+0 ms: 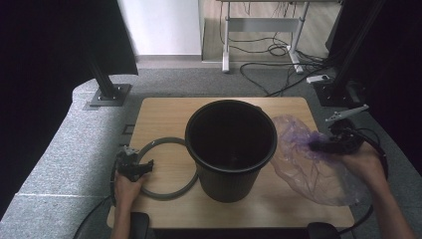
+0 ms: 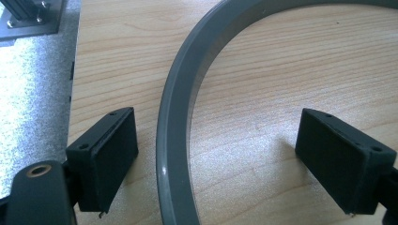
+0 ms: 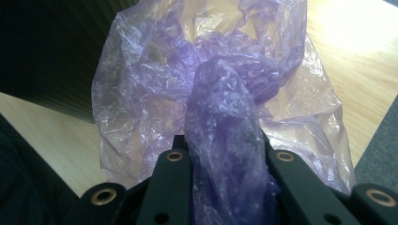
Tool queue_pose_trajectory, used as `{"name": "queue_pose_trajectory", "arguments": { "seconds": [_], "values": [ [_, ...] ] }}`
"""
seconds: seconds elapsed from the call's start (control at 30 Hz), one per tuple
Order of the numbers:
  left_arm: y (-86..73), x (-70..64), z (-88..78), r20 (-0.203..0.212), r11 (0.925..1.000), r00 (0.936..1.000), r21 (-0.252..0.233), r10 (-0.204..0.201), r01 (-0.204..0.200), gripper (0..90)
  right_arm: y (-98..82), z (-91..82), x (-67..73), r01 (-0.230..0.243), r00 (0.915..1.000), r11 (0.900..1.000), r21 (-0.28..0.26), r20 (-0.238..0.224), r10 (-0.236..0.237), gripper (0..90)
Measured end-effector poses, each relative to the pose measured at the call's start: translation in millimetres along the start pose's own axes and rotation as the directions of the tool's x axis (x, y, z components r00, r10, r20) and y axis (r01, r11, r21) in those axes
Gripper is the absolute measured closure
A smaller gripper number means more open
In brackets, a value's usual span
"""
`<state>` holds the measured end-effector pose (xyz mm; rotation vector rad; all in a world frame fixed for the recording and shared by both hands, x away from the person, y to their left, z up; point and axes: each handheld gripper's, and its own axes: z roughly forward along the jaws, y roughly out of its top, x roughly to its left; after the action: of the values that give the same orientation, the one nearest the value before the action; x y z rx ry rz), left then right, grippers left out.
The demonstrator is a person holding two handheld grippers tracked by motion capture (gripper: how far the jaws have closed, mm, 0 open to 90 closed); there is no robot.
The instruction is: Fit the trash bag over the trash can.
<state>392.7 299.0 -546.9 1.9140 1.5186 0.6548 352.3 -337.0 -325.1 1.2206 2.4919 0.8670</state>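
Grip status, right gripper [image 3: 220,154]: the jaws are clamped on a gathered fold of the purple plastic bag [image 3: 216,93], which bunches between the pads and fans out loosely beyond them. Pinching a gathered fold rather than a single layer probably gives the thin film enough bulk to hold. In the high view the bag [image 1: 308,164] hangs from this gripper [image 1: 318,146] and drapes onto the table [image 1: 164,114] just beside the black bin [image 1: 231,149].

Grip status, left gripper [image 2: 211,159]: the jaws stand released, well apart, straddling the grey ring [image 2: 176,140] without pressing on it. One pad [image 2: 110,154] sits outside the hoop and the other inside, a stance that suits a pinch across the band. The ring lies flat on the wood, its far arc passing close beside the bin base.

The bin stands upright and open between both grippers, likely so the bag can go in as a liner and the ring clamp it.

Count: one bag, one ring, one bin, two grippers.
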Motion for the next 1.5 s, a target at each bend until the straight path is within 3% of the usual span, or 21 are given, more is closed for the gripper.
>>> {"name": "queue_pose_trajectory", "arguments": {
  "seconds": [1.0, 1.5],
  "values": [
    [0.0, -0.2, -0.2, -0.001, 1.0, 1.0, 0.002, -0.002, 0.002, 13.2, 45.9, -94.7, 12.5, 0.071, 0.9973, 0.995, -0.071, -0.014, -0.072, 77.1],
    [0.1, -0.2, -0.2, -0.001, 1.0, 1.0, 0.003, -0.001, 0.001, 13.2, 80.2, -127.5, 37.1, 0.138, 0.9896, 0.985, -0.108, -0.028, -0.141, 77.1]
  ]
}}
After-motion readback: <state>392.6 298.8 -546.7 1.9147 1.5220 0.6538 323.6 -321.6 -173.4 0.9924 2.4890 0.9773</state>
